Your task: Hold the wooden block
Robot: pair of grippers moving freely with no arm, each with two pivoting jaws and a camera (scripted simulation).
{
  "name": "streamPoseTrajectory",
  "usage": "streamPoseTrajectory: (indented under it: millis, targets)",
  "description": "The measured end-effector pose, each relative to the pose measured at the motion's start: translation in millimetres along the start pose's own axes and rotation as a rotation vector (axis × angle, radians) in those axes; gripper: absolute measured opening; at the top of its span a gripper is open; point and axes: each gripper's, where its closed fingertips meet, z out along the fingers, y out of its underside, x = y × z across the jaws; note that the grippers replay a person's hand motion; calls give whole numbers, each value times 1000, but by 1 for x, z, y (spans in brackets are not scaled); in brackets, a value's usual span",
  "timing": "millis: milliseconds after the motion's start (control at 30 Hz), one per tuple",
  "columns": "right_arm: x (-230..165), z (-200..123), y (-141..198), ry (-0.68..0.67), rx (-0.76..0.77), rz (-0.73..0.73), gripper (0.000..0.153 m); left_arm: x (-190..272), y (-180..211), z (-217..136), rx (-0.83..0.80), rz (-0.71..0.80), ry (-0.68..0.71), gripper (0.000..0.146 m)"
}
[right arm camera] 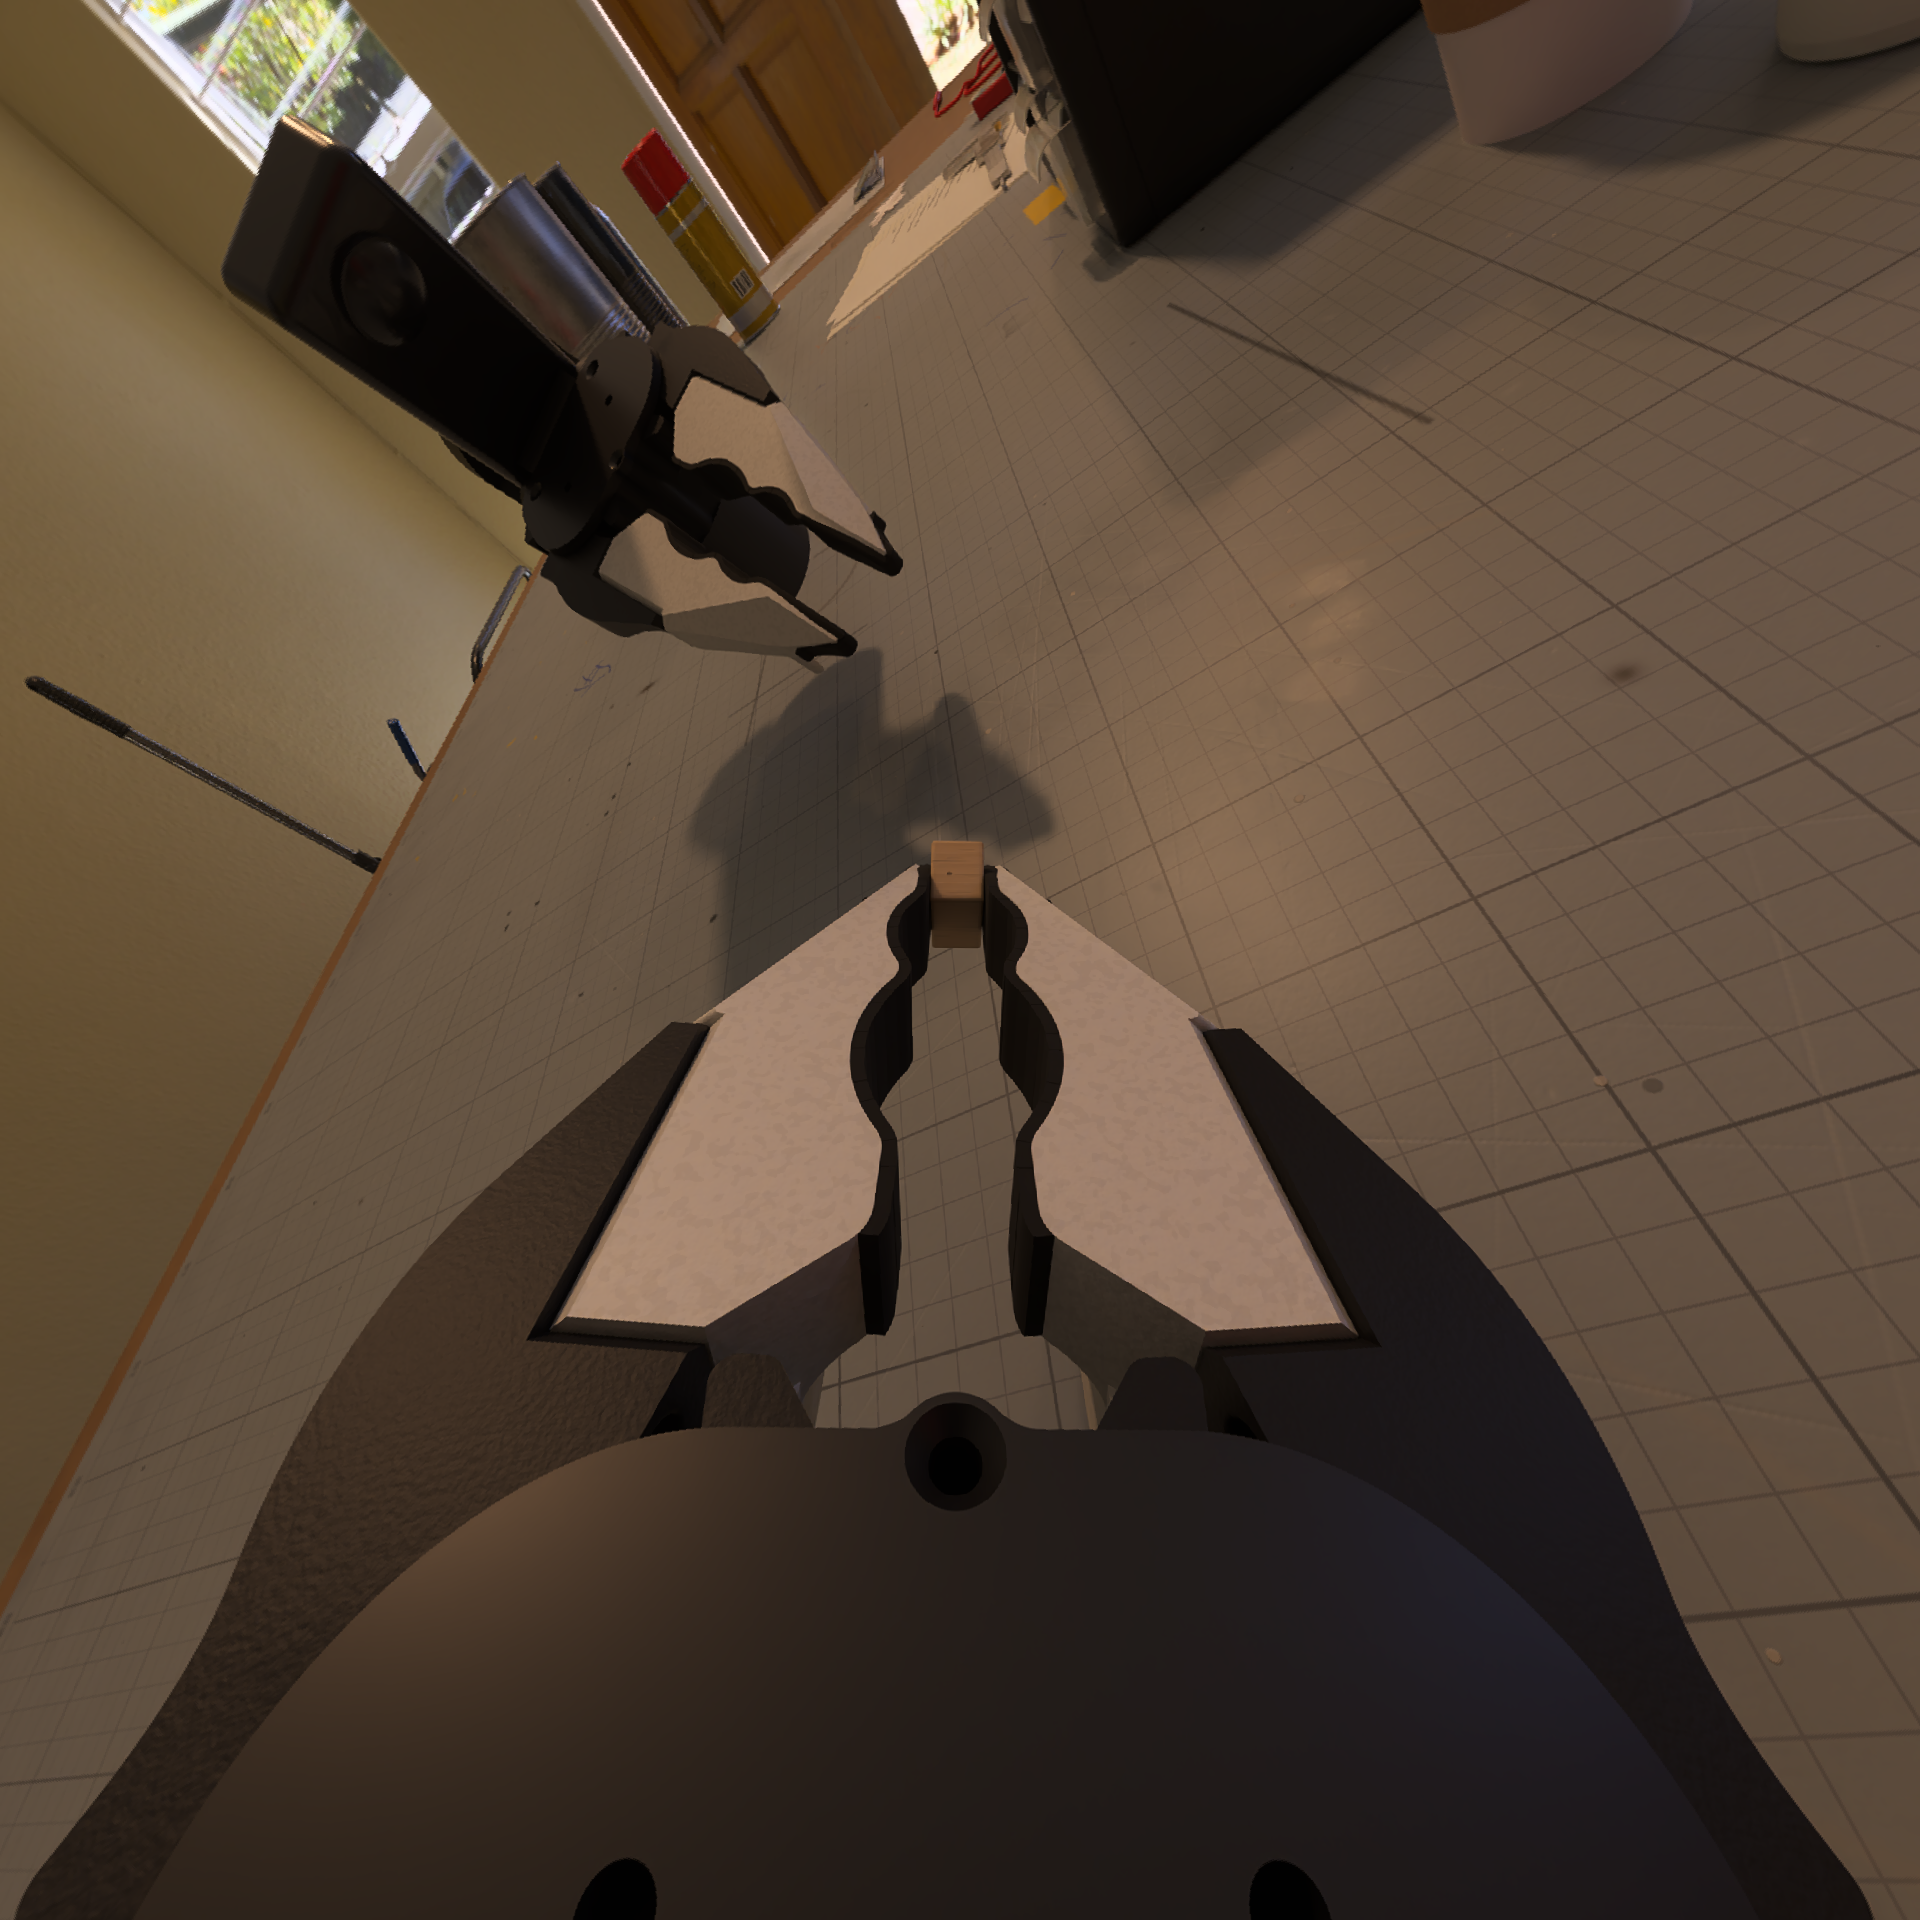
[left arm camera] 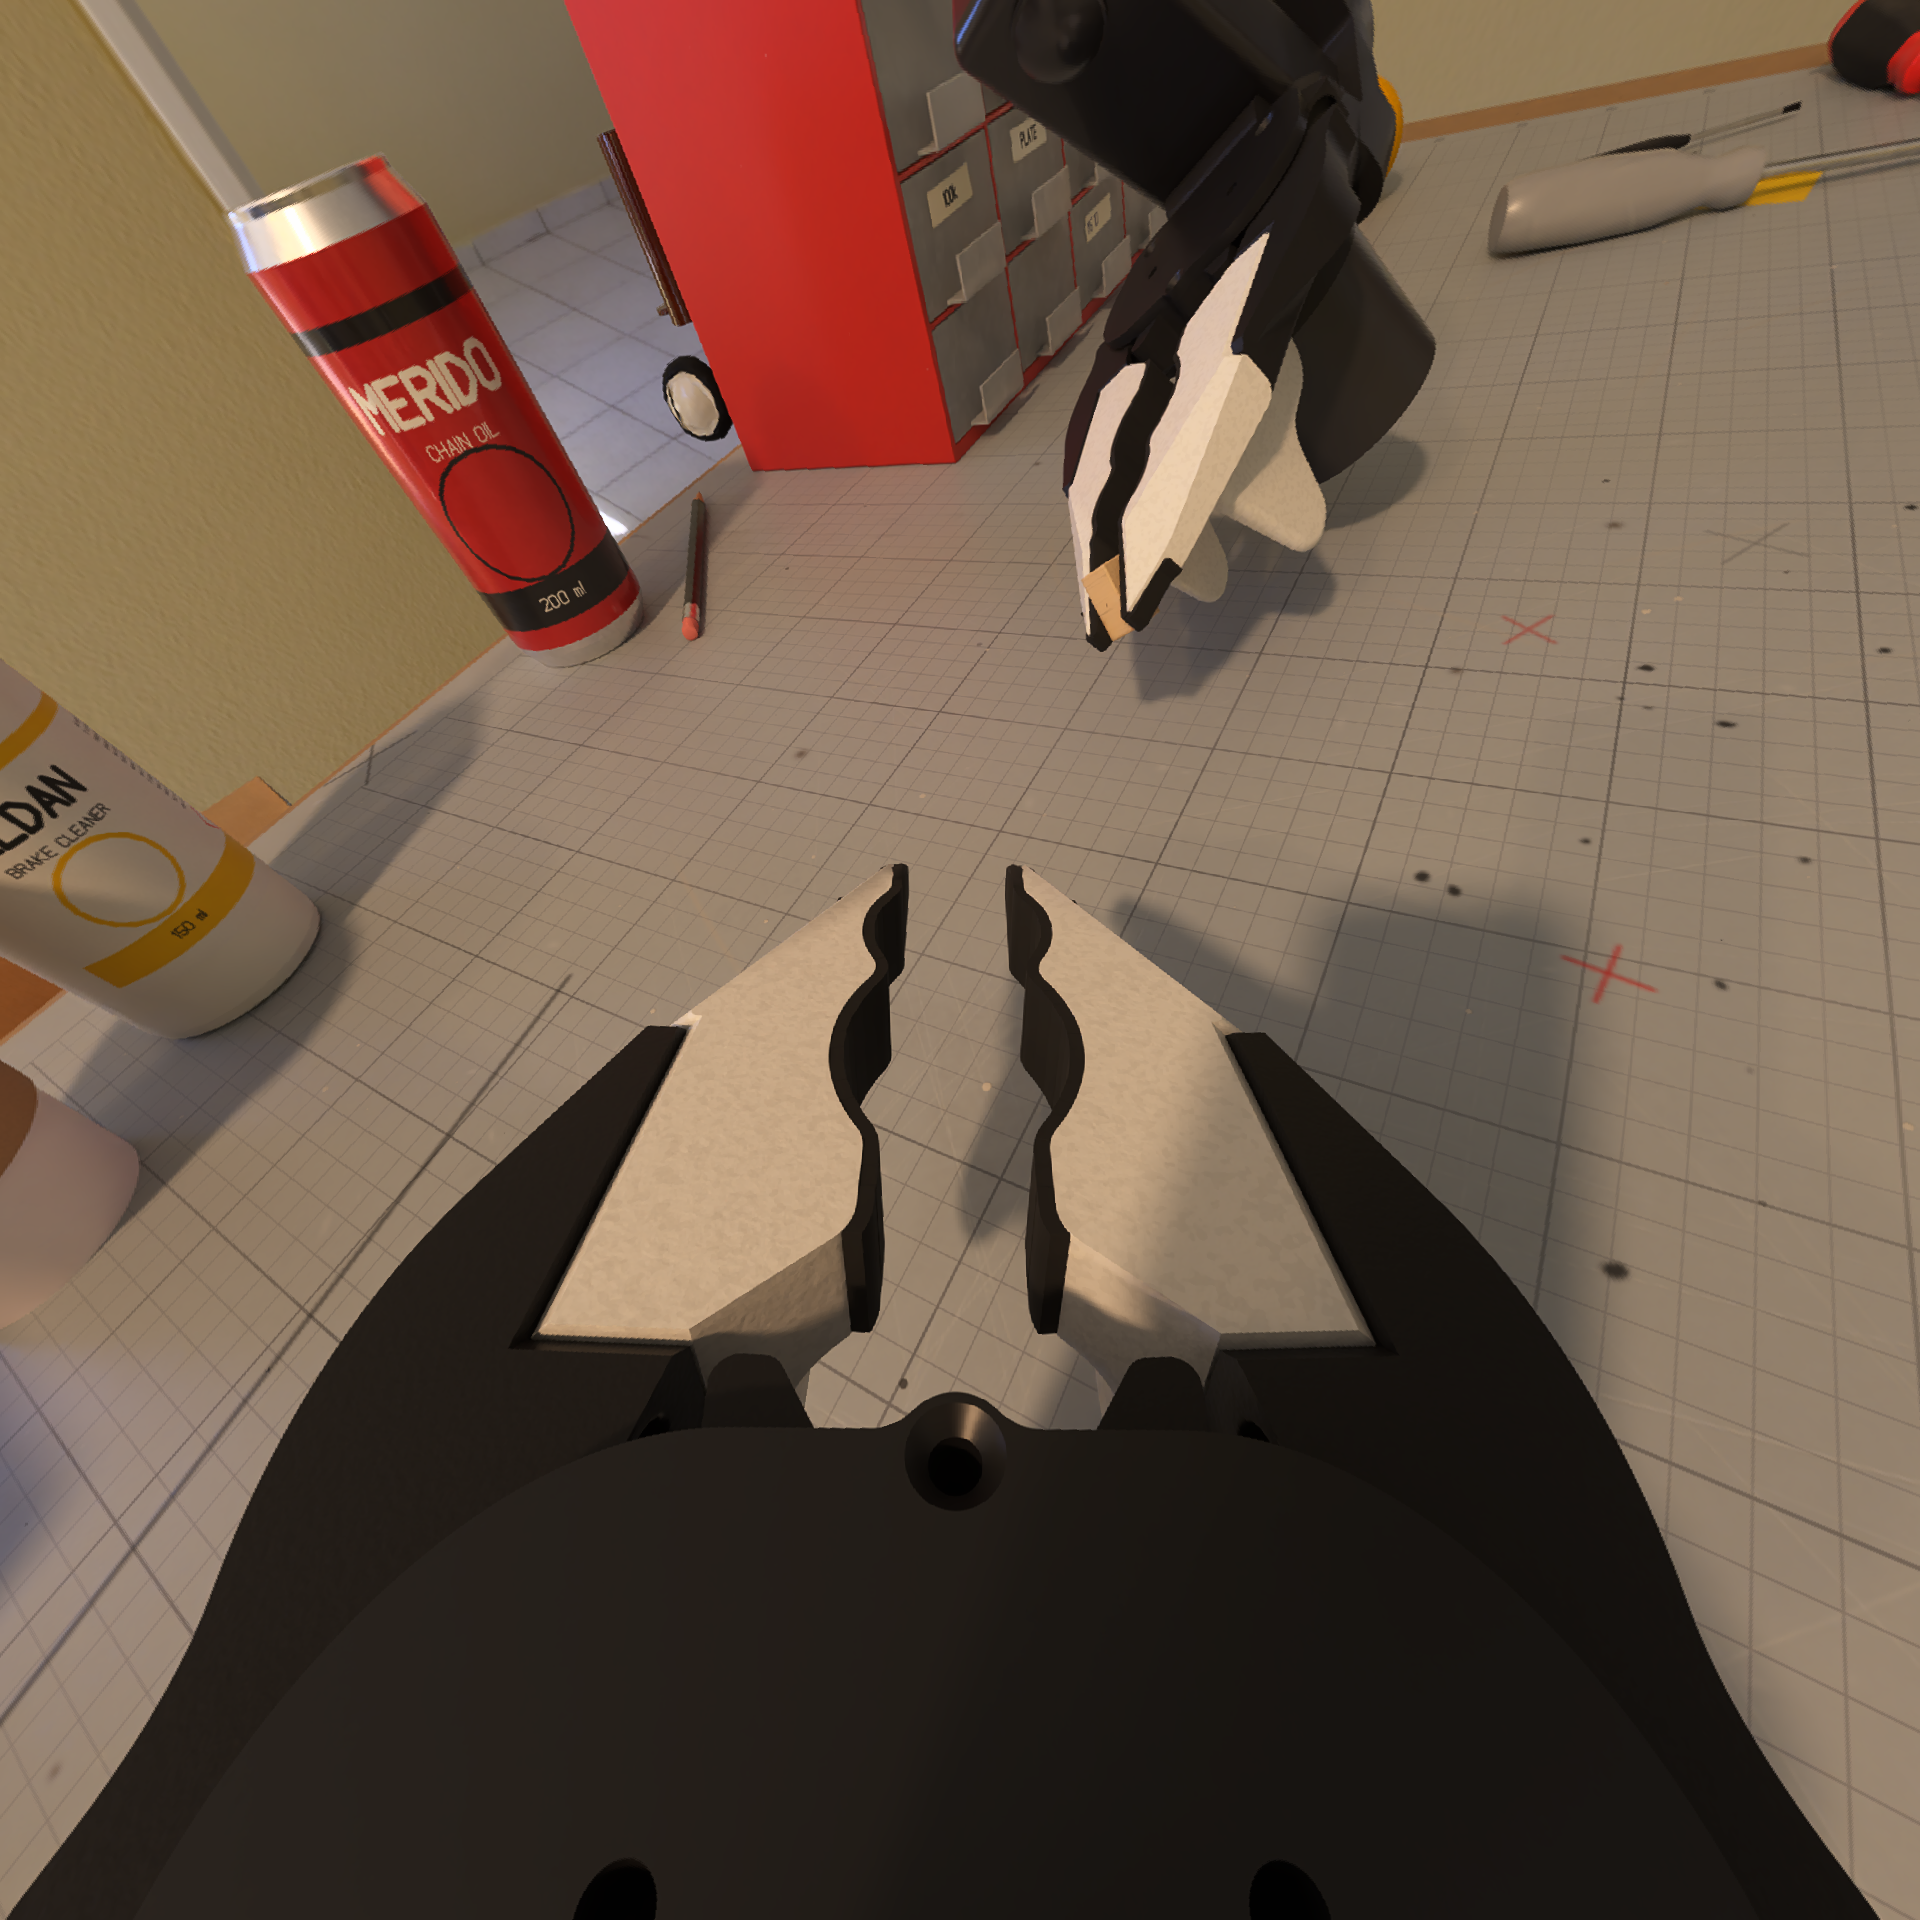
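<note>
Right gripper: clenched on one small wooden block, pinched at the very fingertips, lifted clear of the gridded cutting mat. Left gripper: released, jaws parted, nothing between them, above the mat. Around them, counted: two spray cans, one red, one white with yellow bands; one red pencil; one red drawer cabinet; one grey-handled screwdriver.

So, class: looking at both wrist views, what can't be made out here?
- Wooden block: its lower part, hidden between the right tool fingertips; left wrist view shows only a corner.
- Grey can: top cut off by the left edge, left wrist view.
</note>
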Motion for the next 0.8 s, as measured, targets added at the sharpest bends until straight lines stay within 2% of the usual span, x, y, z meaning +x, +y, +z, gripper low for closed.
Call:
streamPoseTrajectory:
  millis: [567, 800]
  targets:
    - [-11, 12, 19, 42, -165, -291, 9, -1, 0, 0, 2, -2, -7, 17]
    - [-11, 13, 21, 35, -176, -293, 9, -1, 1, 0, -5, 0, -4, 17]
